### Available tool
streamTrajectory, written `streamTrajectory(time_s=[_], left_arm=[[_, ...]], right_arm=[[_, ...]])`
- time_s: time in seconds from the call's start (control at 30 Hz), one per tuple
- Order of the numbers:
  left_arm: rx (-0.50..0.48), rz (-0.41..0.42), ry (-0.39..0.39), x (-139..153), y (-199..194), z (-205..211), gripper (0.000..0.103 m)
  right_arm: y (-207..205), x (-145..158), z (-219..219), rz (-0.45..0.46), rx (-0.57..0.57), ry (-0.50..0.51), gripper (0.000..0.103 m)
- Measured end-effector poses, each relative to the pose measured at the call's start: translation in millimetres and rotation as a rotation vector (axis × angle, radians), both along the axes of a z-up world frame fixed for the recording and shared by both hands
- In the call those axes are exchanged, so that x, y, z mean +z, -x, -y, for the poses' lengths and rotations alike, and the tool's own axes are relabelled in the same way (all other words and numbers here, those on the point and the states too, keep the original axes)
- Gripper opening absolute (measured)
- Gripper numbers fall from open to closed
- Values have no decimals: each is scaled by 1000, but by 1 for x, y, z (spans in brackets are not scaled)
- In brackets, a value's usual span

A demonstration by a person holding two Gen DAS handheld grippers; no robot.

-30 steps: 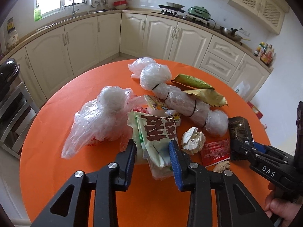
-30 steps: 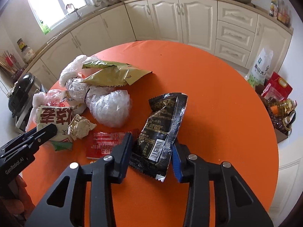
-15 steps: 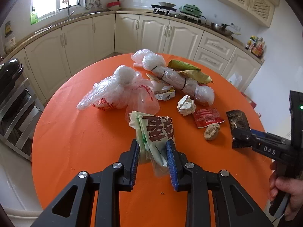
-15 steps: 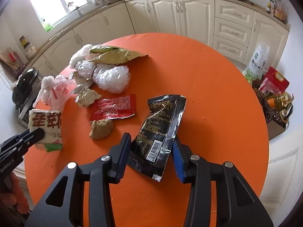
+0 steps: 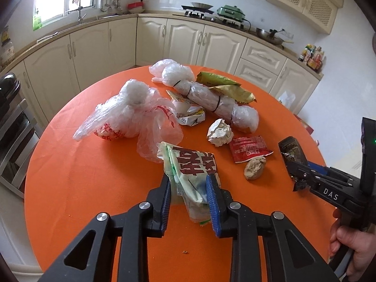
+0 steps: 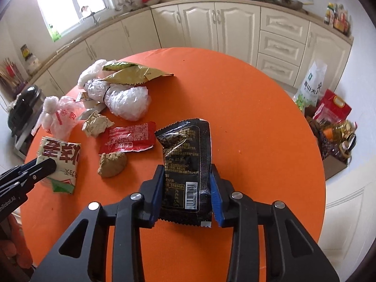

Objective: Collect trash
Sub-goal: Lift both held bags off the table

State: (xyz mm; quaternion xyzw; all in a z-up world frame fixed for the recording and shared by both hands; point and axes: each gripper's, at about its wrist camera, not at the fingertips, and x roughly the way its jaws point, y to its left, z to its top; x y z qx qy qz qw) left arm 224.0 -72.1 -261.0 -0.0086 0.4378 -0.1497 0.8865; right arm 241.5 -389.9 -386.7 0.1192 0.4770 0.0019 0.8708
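Gripping thin edges only: left hand-held gripper (image 5: 189, 197) clamped on white-green wrapper (image 5: 191, 169), right hand-held gripper (image 6: 186, 196) just tightened on black sachet (image 6: 186, 162), both near desk (image 5: 94, 176) front edge. Slippery film could slide out, dropping trash.

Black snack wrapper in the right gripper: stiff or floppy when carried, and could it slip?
The black wrapper looks crinkled and flattened, so probably light and floppy. The right gripper pinches only its lower part; the top may sag. Its glossy film could slip.
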Motion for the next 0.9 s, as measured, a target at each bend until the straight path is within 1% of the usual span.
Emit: streamTrajectory(time_s=[0.13, 0.23, 0.33, 0.5, 0.57, 0.6, 0.63, 0.7, 0.73, 0.77, 0.83, 0.9], left_arm=[[-10, -11, 22, 4, 9, 1, 20], [-24, -3, 23, 9, 19, 7, 20], [-41, 7, 20, 13, 28, 14, 18], [-59, 17, 15, 17, 38, 26, 18], [-70, 12, -10, 15, 41, 32, 19], [-75, -4, -25, 13, 40, 34, 21], [-61, -11, -39, 9, 40, 35, 27], [-47, -39, -70, 3, 37, 36, 43], [-44, -59, -73, -3, 36, 36, 60], [-43, -62, -70, -6, 36, 36, 69], [-52, -76, -71, -14, 37, 38, 69], [-59, -49, -85, -16, 41, 43, 67]], right_arm=[[13, 8, 2, 21, -4, -39, 35], [23, 16, 4, 38, -5, -70, 35], [31, 23, 5, 52, -2, -96, 35], [44, 28, 6, 62, 0, -108, 35], [50, 28, 6, 62, -2, -122, 35], [51, 27, 6, 61, -2, -121, 35], [53, 26, 6, 59, -2, -121, 35], [56, 25, 5, 55, 0, -127, 35], [57, 24, 5, 53, 2, -125, 35], [58, 24, 4, 51, 4, -126, 35], [60, 23, 3, 47, 9, -128, 35], [60, 22, 2, 45, 12, -128, 35]])
